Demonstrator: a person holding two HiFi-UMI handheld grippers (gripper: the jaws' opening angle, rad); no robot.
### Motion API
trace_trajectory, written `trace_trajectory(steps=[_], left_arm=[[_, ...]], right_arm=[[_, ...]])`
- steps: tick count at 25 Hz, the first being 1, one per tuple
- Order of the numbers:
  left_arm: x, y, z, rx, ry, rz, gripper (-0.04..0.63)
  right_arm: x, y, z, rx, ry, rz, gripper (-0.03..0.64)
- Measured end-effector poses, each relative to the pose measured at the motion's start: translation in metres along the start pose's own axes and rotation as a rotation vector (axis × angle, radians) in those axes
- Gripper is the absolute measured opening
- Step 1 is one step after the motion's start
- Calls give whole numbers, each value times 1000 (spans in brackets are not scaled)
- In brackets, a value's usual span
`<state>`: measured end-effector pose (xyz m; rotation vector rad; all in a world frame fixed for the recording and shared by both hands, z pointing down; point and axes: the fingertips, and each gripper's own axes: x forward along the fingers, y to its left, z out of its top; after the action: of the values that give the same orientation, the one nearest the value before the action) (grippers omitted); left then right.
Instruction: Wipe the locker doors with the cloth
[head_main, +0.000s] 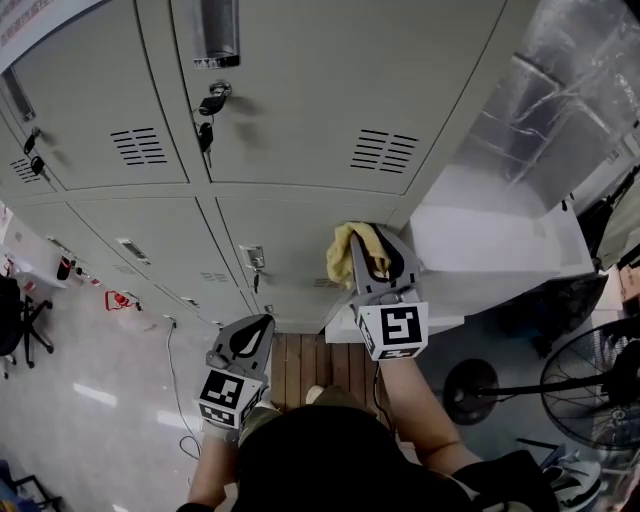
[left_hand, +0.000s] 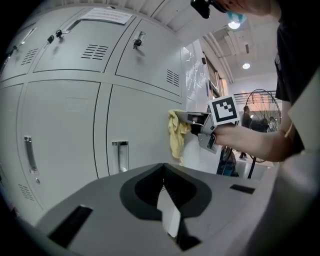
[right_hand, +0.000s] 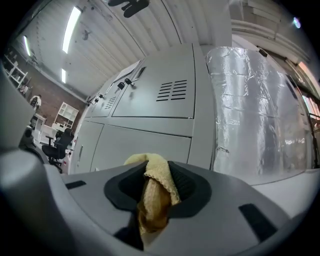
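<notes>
A bank of grey locker doors (head_main: 300, 100) fills the head view. My right gripper (head_main: 383, 262) is shut on a yellow cloth (head_main: 349, 250), which hangs against the lower right locker door (head_main: 290, 235) near the cabinet's right edge. In the right gripper view the cloth (right_hand: 152, 192) is pinched between the dark pads and bunches over the jaws. My left gripper (head_main: 247, 338) hangs lower and to the left, away from the doors, shut with nothing in it. Seen from the left gripper view, the cloth (left_hand: 176, 135) droops from the right gripper (left_hand: 196, 123) beside a door handle (left_hand: 120, 155).
Keys (head_main: 210, 102) hang in a lock of an upper door. Right of the lockers stand a foil-wrapped panel (head_main: 560, 90) and a white box (head_main: 500, 245). A floor fan (head_main: 592, 388) stands at the lower right, an office chair (head_main: 18, 322) at the far left.
</notes>
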<state>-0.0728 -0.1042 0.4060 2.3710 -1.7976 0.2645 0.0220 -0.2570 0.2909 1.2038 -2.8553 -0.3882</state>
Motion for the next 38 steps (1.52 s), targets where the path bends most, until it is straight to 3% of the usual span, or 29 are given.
trace_trajectory(steps=[13, 20, 38], left_arm=[[13, -10, -2, -2, -1, -59, 9], [3, -1, -8, -4, 8, -42, 9], [-34, 29, -32, -40, 54, 53, 9]], right_arm=[[-11, -24, -14, 110, 23, -88, 116], [-13, -23, -41, 191, 76, -116, 117], [4, 15, -42, 243, 16, -110, 115]])
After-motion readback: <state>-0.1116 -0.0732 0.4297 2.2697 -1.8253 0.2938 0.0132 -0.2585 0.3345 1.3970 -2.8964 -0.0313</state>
